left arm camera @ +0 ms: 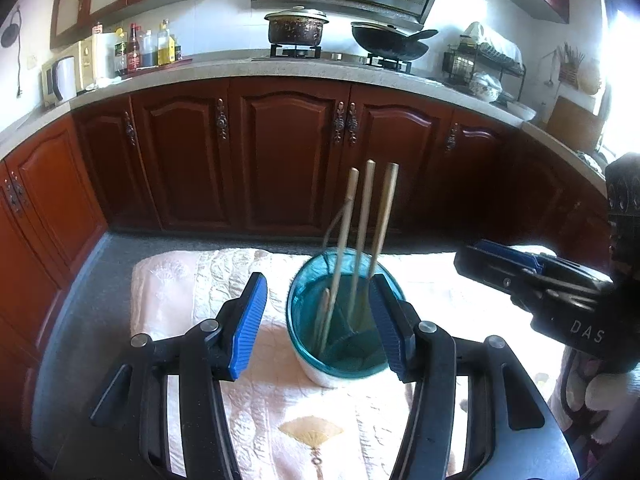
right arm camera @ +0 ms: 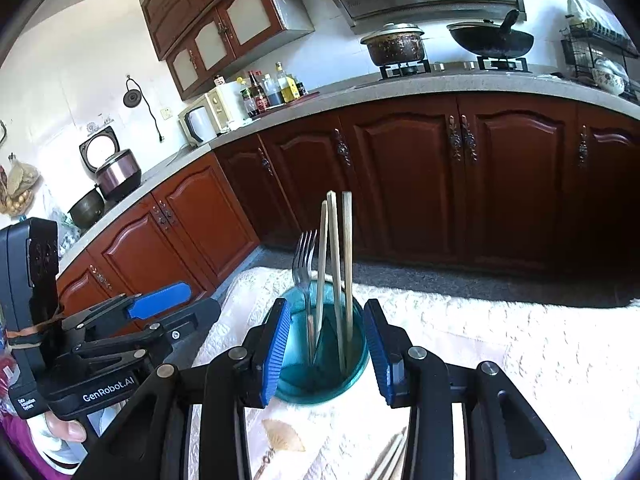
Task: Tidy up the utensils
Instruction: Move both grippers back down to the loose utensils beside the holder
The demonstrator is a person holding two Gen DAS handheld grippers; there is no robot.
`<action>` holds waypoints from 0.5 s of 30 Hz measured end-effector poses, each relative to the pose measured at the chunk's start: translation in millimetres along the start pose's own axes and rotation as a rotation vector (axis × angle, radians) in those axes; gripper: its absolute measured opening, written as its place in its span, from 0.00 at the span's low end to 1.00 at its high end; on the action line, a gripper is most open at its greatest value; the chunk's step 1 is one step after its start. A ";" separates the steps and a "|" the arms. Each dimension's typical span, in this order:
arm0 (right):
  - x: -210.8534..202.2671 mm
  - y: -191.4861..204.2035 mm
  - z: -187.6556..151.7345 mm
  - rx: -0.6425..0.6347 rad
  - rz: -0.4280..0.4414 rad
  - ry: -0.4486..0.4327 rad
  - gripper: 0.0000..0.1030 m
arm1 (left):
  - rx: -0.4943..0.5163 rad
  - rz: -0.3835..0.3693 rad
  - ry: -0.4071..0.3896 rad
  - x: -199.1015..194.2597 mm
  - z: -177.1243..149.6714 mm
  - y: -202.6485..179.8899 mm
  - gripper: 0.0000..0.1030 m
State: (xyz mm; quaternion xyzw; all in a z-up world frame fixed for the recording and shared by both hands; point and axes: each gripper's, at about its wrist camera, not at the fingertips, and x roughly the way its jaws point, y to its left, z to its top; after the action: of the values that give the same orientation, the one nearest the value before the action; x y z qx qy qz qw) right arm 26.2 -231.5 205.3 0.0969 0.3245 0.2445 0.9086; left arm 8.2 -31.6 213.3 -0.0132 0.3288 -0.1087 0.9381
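The teal glass holder (left arm camera: 340,320) stands upright on the quilted cloth (left arm camera: 180,280) that covers the table; all positions below are given relative to this holder.

Contents of the holder: three wooden chopsticks (left arm camera: 364,232) stand in it, leaning slightly, their tops well above the rim. A metal fork (right arm camera: 305,256) stands in it beside the chopsticks, tines up (in the left wrist view it shows only as a faint blurred outline).

Left gripper (left arm camera: 320,320): located on the near side of the holder and angled down toward it. Its blue pads stand apart; in its own camera view the right pad overlaps the holder's near right rim and the left pad lies off to the holder's left. Nothing is clamped between the pads.

Right gripper (right arm camera: 328,344): also on the near side of the holder. Its pads stand apart, one either side of the holder in its own view, with no visible press on the glass; whether they touch it cannot be told. It holds nothing.

More wooden sticks (right arm camera: 394,456) lie on the cloth nearer than the holder, below the right gripper.
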 end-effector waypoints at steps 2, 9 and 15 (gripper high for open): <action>-7.3 1.4 -7.0 -0.001 -0.005 0.006 0.36 | 0.001 -0.013 0.005 -3.4 -5.1 -4.3 0.51; -25.9 -10.2 -34.2 0.013 -0.040 0.039 0.36 | 0.011 -0.060 0.040 -7.7 -27.1 -23.6 0.51; -39.7 -31.0 -62.7 0.042 -0.083 0.069 0.38 | 0.025 -0.096 0.089 -0.6 -45.6 -37.1 0.51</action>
State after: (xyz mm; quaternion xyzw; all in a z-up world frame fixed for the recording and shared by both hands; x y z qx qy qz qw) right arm -28.5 -277.2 168.1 0.0941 0.3645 0.2029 0.9039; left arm -27.8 -65.5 181.5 -0.0126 0.3677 -0.1581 0.9163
